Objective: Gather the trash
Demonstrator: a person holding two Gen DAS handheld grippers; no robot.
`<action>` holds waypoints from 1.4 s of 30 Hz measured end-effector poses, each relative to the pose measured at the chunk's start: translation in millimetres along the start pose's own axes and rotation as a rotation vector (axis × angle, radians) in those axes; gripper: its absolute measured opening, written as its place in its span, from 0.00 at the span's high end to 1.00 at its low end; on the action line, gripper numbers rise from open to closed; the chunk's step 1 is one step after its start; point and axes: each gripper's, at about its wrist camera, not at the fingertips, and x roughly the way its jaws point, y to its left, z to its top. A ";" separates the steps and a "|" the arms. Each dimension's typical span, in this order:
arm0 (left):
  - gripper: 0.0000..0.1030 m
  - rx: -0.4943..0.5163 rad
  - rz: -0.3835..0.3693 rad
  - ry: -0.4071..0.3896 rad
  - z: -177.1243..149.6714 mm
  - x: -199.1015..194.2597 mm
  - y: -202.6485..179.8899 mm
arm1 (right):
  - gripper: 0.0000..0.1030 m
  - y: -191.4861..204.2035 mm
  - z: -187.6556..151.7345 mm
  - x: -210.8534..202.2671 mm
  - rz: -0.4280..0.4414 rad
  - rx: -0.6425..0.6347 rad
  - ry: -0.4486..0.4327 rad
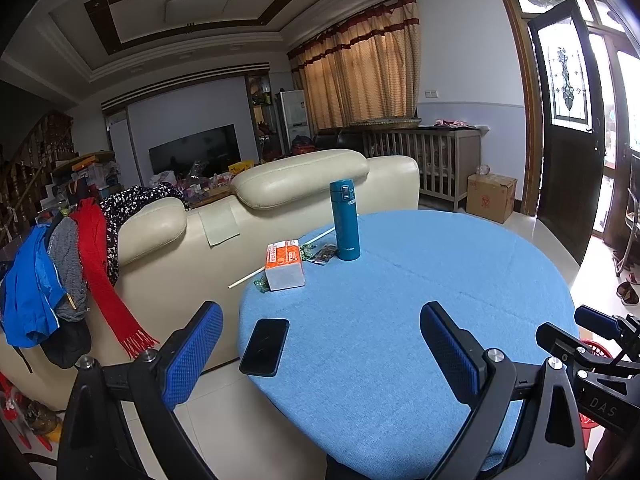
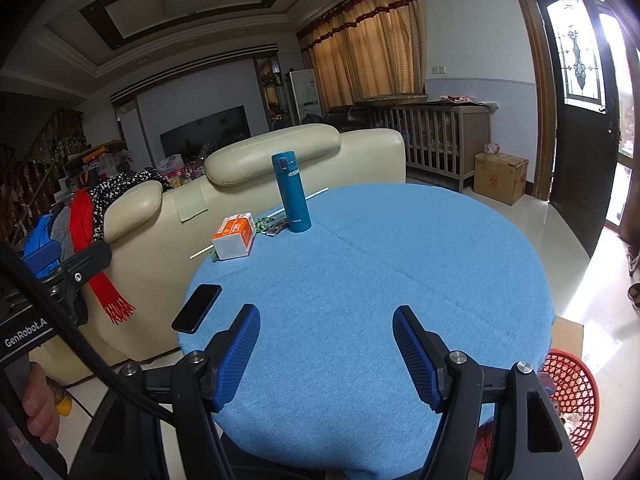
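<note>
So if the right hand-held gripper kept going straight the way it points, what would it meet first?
Probably the bare blue tablecloth: the open right hand-held gripper tilts down at empty cloth. The teal flask stands farther off and left of that line, though depth is uncertain.

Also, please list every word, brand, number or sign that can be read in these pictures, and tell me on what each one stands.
"DAS": white letters on the black body of the right gripper, seen in the left wrist view.
"GenRobot.A", cut off at the picture edge: on the body of the left gripper, seen in the right wrist view.
Tissue pack: red print, too blurred to read.
Teal bottle: small label near the base, too small to read.
Cardboard box: red mark, unreadable.
</note>
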 end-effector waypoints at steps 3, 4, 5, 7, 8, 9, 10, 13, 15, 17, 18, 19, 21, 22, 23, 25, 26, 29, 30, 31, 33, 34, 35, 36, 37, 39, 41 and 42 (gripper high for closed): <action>0.04 0.002 -0.001 0.002 -0.4 -1.0 -1.3 | 0.30 -0.6 -0.8 0.1 -0.001 0.001 0.001; 0.04 0.003 -0.001 0.002 -0.6 -1.2 -1.9 | 0.30 -1.0 -1.3 -0.2 -0.001 0.001 0.001; 0.04 0.003 -0.002 0.002 -0.6 -1.3 -1.9 | 0.30 -1.0 -1.3 -0.1 -0.001 0.001 0.001; 0.04 0.003 -0.004 0.004 -0.7 -1.5 -2.5 | 0.30 -1.1 -1.4 -0.1 -0.001 0.002 0.002; 0.04 0.004 -0.005 0.005 -0.8 -1.5 -3.0 | 0.30 -1.4 -1.8 -0.3 -0.001 0.002 0.002; 0.04 0.005 -0.006 0.005 -0.9 -1.7 -3.3 | 0.30 -2.4 -2.2 -1.0 -0.001 0.003 0.003; 0.04 0.006 -0.007 0.006 -0.9 -1.6 -3.8 | 0.30 -2.5 -2.2 -1.1 -0.001 0.002 0.003; 0.04 0.008 -0.009 0.006 -1.2 -2.0 -3.9 | 0.30 -2.6 -2.2 -1.1 -0.001 0.003 0.003; 0.04 0.009 -0.010 0.007 -1.1 -1.9 -4.4 | 0.30 -2.5 -2.2 -1.1 -0.001 0.002 0.002; 0.04 0.009 -0.010 0.008 -1.3 -1.9 -4.8 | 0.30 -2.6 -2.1 -1.0 -0.002 0.002 0.002; 0.04 0.009 -0.011 0.009 -1.3 -1.8 -4.9 | 0.30 -2.6 -2.1 -1.1 -0.001 0.003 0.002; 0.04 0.009 -0.012 0.010 -1.4 -2.1 -5.3 | 0.30 -2.5 -2.1 -1.0 -0.001 0.003 0.002; 0.04 0.010 -0.013 0.012 -1.3 -2.3 -6.2 | 0.30 -2.5 -2.1 -0.9 -0.002 0.003 0.002; 0.04 0.011 -0.014 0.013 -1.4 -2.3 -6.6 | 0.30 -2.5 -2.1 -0.8 -0.001 0.003 0.003; 0.04 0.012 -0.015 0.014 -1.6 -2.2 -7.3 | 0.30 -2.5 -2.1 -0.8 -0.001 0.003 0.003; 0.04 0.015 -0.016 0.014 -1.6 -1.8 -8.1 | 0.30 -3.4 -2.6 -1.0 -0.001 0.003 0.004; 0.04 0.015 -0.017 0.015 -1.6 -1.9 -8.4 | 0.30 -3.5 -2.9 -1.3 -0.001 0.002 0.004; 0.04 0.015 -0.018 0.016 -1.5 -1.8 -8.0 | 0.30 -4.1 -3.3 -1.1 -0.002 0.001 0.004; 0.04 0.015 -0.019 0.016 -1.5 -1.8 -8.0 | 0.30 -4.1 -3.3 -1.1 -0.002 0.001 0.004; 0.04 0.016 -0.020 0.016 -1.0 -1.4 -7.9 | 0.30 -4.1 -3.3 -1.1 -0.002 0.002 0.005; 0.04 0.018 -0.020 0.017 -1.1 -1.0 -8.7 | 0.30 -4.4 -3.3 -1.1 -0.002 0.004 0.003; 0.04 0.019 -0.022 0.018 -1.0 -0.8 -9.2 | 0.30 -4.9 -3.3 -1.1 -0.003 0.005 0.002; 0.04 0.020 -0.024 0.019 -1.2 -0.9 -9.7 | 0.30 -5.1 -3.3 -1.1 -0.004 0.005 0.002; 0.04 0.022 -0.025 0.019 -1.7 -1.1 -10.1 | 0.30 -5.7 -3.7 -1.4 -0.004 0.007 0.002; 0.04 0.023 -0.025 0.020 -1.9 -0.9 -10.7 | 0.30 -6.0 -3.3 -1.2 -0.004 0.008 0.001; 0.04 0.026 -0.027 0.022 -2.2 -0.3 -11.4 | 0.30 -6.1 -2.9 -0.7 -0.005 0.006 0.002; 0.04 0.028 -0.028 0.022 -2.3 -0.4 -12.2 | 0.30 -6.2 -2.7 -0.2 -0.005 0.007 0.003; 0.04 0.029 -0.028 0.022 -2.4 -0.4 -12.8 | 0.30 -5.9 -2.5 -0.3 -0.005 0.007 0.003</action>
